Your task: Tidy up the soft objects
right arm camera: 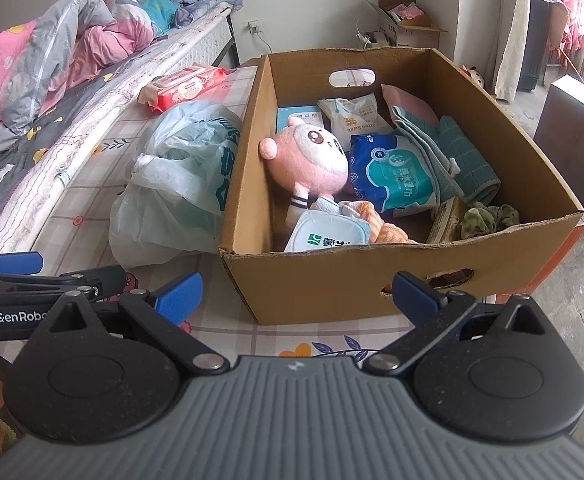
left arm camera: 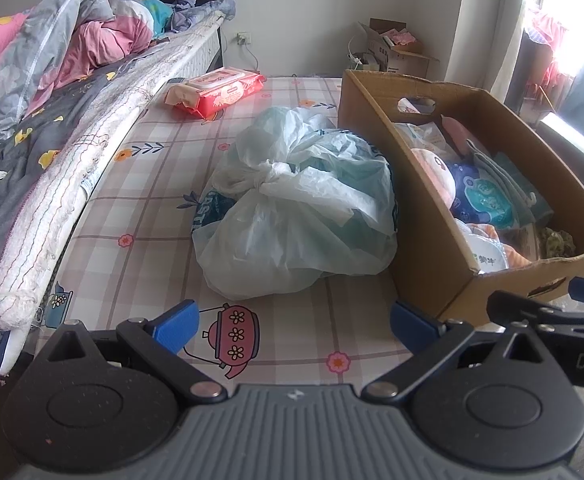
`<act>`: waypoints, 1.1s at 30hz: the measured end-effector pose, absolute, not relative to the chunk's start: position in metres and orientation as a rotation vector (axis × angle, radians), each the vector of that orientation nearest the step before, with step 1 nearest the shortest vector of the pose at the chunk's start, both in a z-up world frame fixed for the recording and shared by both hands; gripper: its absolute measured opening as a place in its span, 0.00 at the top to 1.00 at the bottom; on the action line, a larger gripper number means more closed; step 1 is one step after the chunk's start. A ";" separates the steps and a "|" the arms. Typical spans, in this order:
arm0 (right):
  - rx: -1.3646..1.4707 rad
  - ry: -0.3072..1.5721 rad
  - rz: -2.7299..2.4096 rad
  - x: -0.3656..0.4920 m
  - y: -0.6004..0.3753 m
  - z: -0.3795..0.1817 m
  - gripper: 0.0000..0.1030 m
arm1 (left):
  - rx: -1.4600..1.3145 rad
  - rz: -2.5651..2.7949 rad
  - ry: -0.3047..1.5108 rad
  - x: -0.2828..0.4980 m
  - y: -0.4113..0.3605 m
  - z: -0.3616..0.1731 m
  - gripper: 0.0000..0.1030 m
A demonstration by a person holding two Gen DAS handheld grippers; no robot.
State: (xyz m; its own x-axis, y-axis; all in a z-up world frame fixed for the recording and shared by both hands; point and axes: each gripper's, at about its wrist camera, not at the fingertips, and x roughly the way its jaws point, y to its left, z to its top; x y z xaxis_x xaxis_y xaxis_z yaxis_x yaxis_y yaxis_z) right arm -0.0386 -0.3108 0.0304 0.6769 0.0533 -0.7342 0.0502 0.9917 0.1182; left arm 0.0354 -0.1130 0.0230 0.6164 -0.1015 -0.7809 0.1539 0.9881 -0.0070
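Note:
An open cardboard box [right arm camera: 443, 280] [left arm camera: 423, 240] stands on a checked floral mat [left arm camera: 140, 208]. Inside lie a pink plush toy [right arm camera: 311, 160], a blue wipes pack [right arm camera: 395, 172], a teal folded cloth [right arm camera: 463, 152], a white pouch [right arm camera: 323, 236] and an orange cloth [right arm camera: 379, 224]. A knotted pale green plastic bag [left arm camera: 295, 204] [right arm camera: 180, 184] sits just left of the box. A red wipes pack [left arm camera: 220, 92] [right arm camera: 188, 86] lies farther back. My left gripper [left arm camera: 293, 324] is open, short of the bag. My right gripper [right arm camera: 297, 296] is open before the box's near wall.
A bed with a rumpled pink and grey quilt [left arm camera: 52, 52] runs along the left, its mattress edge [left arm camera: 92, 160] bordering the mat. A second cardboard box [right arm camera: 407, 24] stands by the far wall. A grey block [right arm camera: 575, 144] sits on bare floor at the right.

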 end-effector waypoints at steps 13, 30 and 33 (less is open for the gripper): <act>0.123 0.844 -0.006 -0.035 -0.312 0.027 0.01 | 0.064 -0.150 0.900 0.036 -0.113 0.022 0.01; 0.117 0.851 -0.006 -0.033 -0.311 0.025 0.01 | 0.066 -0.152 0.911 0.039 -0.113 0.020 0.01; 0.117 0.852 -0.006 -0.033 -0.311 0.025 0.01 | 0.066 -0.152 0.910 0.039 -0.113 0.020 0.01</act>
State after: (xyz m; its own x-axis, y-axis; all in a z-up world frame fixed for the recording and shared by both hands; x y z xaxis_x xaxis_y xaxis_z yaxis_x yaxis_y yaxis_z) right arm -0.0329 -0.3108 0.0252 0.6591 0.0415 -0.7509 0.0523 0.9935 0.1008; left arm 0.0389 -0.1125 0.0200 0.6036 -0.1036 -0.7905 0.1592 0.9872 -0.0078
